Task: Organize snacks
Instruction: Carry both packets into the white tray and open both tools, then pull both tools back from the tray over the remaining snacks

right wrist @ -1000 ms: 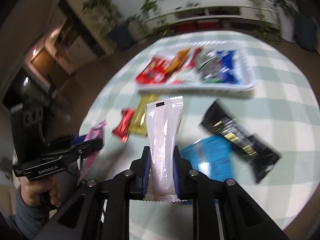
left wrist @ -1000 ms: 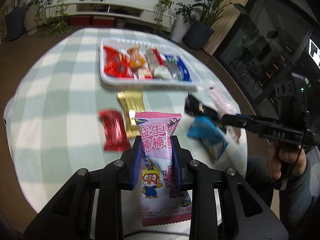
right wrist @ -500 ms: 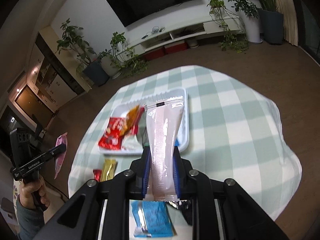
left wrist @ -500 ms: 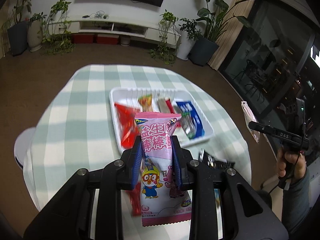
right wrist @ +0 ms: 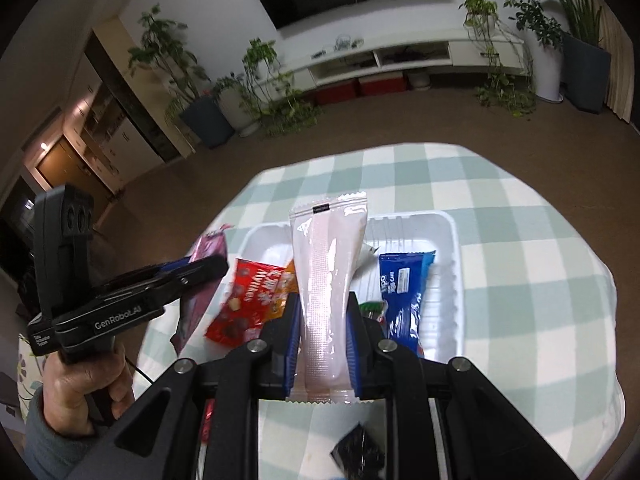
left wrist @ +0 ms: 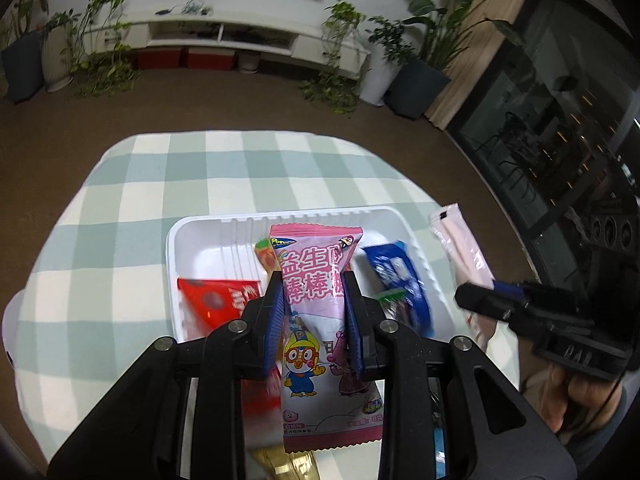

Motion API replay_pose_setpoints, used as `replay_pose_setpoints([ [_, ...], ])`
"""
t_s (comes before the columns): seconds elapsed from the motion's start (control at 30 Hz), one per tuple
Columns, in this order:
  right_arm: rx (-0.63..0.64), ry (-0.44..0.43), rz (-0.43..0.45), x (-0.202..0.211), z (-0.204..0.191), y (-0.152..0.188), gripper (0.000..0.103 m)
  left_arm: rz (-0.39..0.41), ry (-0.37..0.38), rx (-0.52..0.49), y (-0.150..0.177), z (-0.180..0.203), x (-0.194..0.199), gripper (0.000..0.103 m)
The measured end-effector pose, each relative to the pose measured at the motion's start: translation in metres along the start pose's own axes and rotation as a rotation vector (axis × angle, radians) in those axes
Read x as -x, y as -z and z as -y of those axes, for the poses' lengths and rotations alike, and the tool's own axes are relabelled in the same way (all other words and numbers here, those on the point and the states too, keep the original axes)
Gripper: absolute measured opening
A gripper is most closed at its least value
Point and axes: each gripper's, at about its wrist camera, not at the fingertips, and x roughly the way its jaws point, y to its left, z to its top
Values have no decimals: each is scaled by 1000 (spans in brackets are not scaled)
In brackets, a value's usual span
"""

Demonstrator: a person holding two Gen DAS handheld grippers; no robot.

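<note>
Both packets hang above the white tray (left wrist: pixel 176 240) at frame centre: the left hand-held gripper (left wrist: pixel 314 312) is clenched on the pink cartoon packet (left wrist: pixel 320 276), the right hand-held gripper (right wrist: pixel 324 332) on the pale pink sachet (right wrist: pixel 328 264). Released together, they could collide or slide onto the counter (right wrist: pixel 520 272).

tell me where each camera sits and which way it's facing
Left wrist: on the left gripper, facing down at the white tray; jaws clamp a pink snack packet; right hand visible.
Right wrist: on the right gripper, same downward aim; jaws clamp a pale sachet; left hand visible.
Shared: tray, blue packet, checked tablecloth.
</note>
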Motion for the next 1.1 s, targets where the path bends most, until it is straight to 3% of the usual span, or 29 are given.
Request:
replay_pose_setpoints([
  [0.37,-12,104,-99,-82,15,-3,22,-49,-31,12,2,-15,-66,25],
  [0.77,12,150,-122,-108,18,2,25,-81,-58,11,10,-19,-98,29],
  [0.83,18,155,-121,-108,17,1,26,-79,-60,14,9,-19,-95,33],
  [0.9,29,159,-120,-106,14,1,27,-68,-62,17,9,-20,-91,48],
  [1.1,41,167,-96,-95,7,1,34,-48,-59,10,10,-15,-74,55],
])
